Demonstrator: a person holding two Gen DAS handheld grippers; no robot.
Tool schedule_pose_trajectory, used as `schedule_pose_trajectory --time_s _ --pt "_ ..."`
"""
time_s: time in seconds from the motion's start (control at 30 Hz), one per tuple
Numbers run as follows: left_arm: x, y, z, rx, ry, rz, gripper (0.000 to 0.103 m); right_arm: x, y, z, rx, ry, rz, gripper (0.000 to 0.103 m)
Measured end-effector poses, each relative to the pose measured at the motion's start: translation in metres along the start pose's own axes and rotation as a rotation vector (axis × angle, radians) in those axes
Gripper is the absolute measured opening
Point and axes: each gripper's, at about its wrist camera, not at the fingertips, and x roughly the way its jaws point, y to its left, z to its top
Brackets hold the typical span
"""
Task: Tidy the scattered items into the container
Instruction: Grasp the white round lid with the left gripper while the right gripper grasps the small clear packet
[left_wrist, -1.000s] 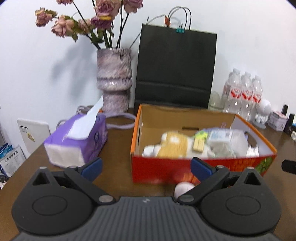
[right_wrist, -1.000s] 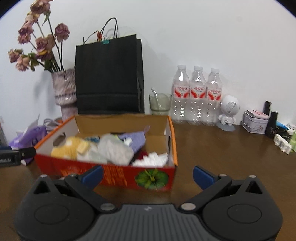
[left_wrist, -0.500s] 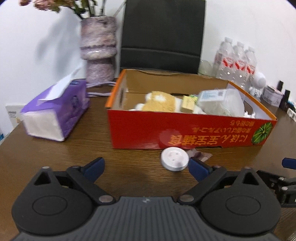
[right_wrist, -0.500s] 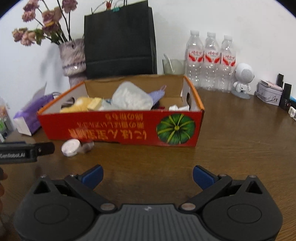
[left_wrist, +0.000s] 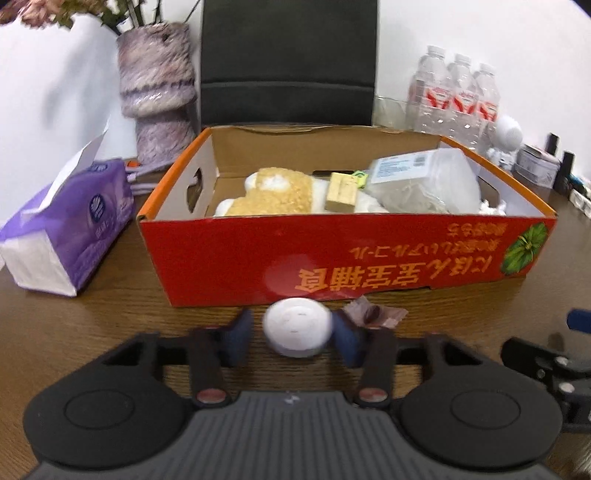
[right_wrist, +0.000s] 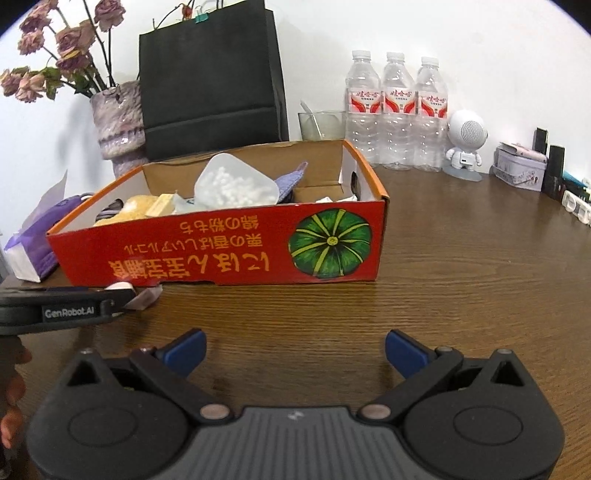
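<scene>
Resting on the counter (left_wrist: 92, 332) between the fingers of the left gripper (left_wrist: 293, 334), just in front of the red cardboard box (left_wrist: 332, 258), a small round white case (left_wrist: 296, 326) is flanked on both sides; whether the pads already touch it cannot be told. It is judged light, rigid and smooth, so slipping is likely unless it is taken across its widest part. A crumpled wrapper (left_wrist: 373, 315) lies just right of the fingers. The right gripper (right_wrist: 294, 349) is held spread and empty. "GenRobot.AI" is printed on the left gripper; upside-down Japanese lettering marks the box.
</scene>
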Motion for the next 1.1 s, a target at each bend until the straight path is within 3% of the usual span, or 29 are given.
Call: schedule_pose_trajectory --time_s 0.23,0.77,0.9,1.1 --pt "-0.013 0.017 -0.003 -0.040 -0.001 -0.061 0.040 0.004 0.012 0.001 -0.012 -0.006 0.030 0.103" --pt "-0.025 0.090 -0.001 -0.128 -0.029 -0.047 0.040 0.016 0.079 0.015 -0.080 -0.031 0.141 0.103" --pt "-0.026 0.099 0.000 -0.147 -0.030 -0.057 0.040 0.026 0.101 0.018 -0.122 -0.032 0.128 0.103" --pt "-0.028 0.109 -0.001 -0.176 -0.028 -0.068 0.040 0.039 0.116 0.022 -0.186 -0.012 0.082 0.084"
